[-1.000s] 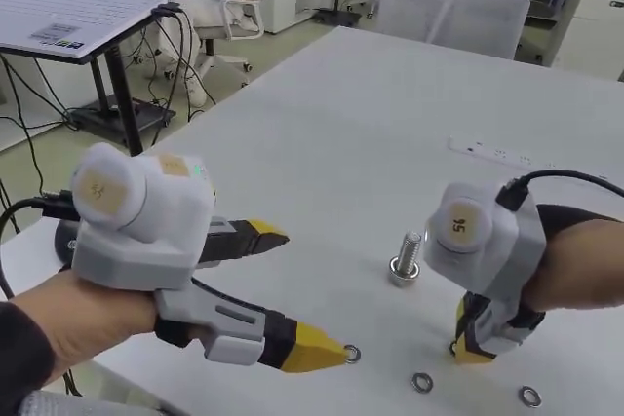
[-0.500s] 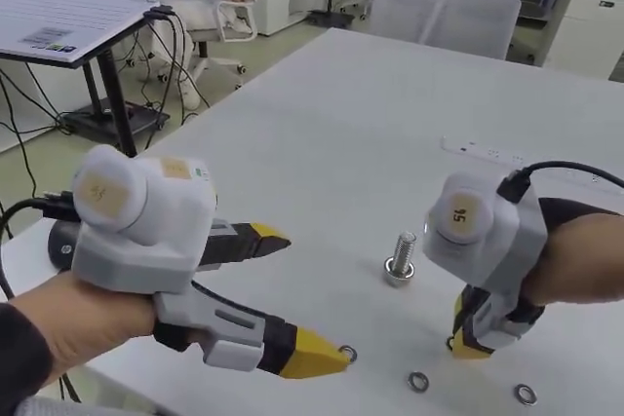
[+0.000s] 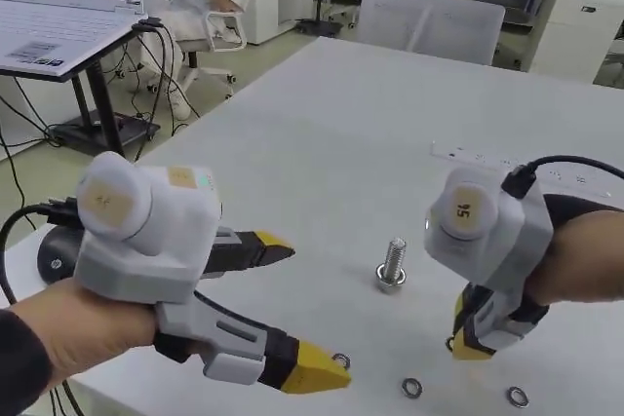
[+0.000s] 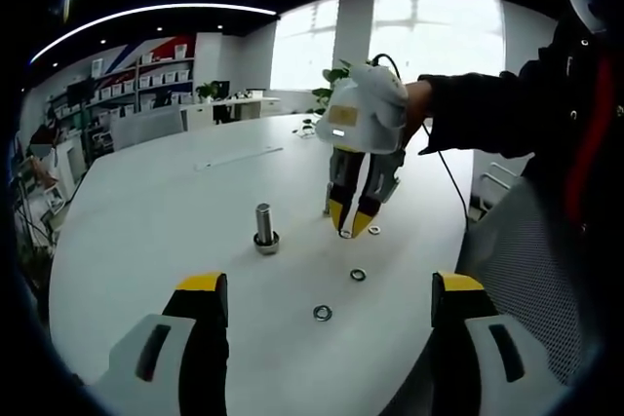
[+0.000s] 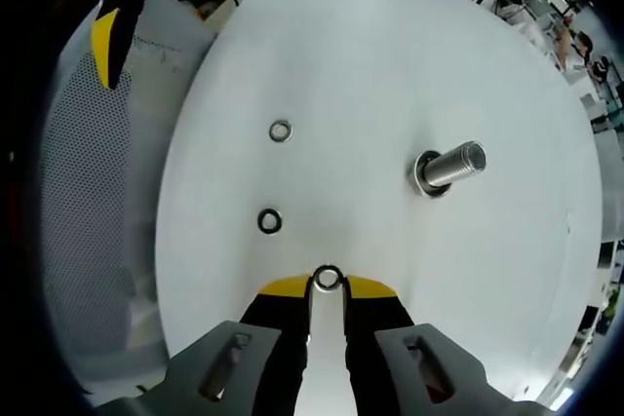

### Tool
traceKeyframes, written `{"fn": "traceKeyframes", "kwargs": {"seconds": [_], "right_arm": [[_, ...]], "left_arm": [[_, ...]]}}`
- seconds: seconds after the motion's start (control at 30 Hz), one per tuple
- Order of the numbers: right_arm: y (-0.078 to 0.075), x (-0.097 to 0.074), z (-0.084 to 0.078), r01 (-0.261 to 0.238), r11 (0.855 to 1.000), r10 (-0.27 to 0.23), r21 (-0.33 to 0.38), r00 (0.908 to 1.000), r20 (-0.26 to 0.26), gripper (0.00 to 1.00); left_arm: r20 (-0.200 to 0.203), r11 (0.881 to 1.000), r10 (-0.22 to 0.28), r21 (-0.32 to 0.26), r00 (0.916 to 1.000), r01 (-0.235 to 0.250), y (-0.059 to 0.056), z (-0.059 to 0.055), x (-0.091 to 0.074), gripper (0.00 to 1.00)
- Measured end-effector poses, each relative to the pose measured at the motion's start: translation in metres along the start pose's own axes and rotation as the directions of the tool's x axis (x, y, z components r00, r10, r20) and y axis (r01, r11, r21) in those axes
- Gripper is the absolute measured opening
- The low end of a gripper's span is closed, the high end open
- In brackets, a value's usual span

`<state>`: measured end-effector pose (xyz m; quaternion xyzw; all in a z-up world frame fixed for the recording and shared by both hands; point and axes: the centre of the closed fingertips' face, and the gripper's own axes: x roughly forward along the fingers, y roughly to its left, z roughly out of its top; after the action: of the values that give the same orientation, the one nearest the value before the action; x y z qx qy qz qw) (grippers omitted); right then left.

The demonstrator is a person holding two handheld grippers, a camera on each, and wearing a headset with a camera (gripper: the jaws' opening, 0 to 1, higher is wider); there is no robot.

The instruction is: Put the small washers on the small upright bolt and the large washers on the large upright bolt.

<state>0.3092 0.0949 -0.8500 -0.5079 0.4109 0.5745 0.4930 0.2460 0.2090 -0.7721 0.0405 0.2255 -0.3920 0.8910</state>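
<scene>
Right tool (image 5: 328, 284) is down on the bench (image 5: 390, 65), jaws drawn narrow, with a washer (image 5: 328, 278) lying flat right between the yellow tips. Whether they are biting it or just flanking it, I can't tell. The trick here, I'd say, is to squeeze square across the rim and stay low, because a thin flat ring will want to skate or flip. Then lift it level, hole facing down. The bolt (image 5: 448, 168) stands upright nearby and looks to have a ring at its foot. Get dead centre over its top before letting go. Two spare washers (image 5: 281, 130) lie further out. Left tool (image 4: 330, 289) hangs spread wide and holds nothing, with a stray washer (image 3: 340, 361) by its lower tip.
</scene>
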Motion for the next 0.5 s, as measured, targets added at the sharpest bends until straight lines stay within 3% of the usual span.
{"fn": "traceKeyframes", "kwargs": {"seconds": [0.5], "right_arm": [[0.007, -0.029, -0.001, 0.018, 0.999, -0.019, 0.029, 0.9987, 0.048, 0.13]], "left_arm": [[-0.018, 0.999, -0.031, 0.033, 0.9994, 0.032, -0.009, 0.009, 0.003, 0.86]]}}
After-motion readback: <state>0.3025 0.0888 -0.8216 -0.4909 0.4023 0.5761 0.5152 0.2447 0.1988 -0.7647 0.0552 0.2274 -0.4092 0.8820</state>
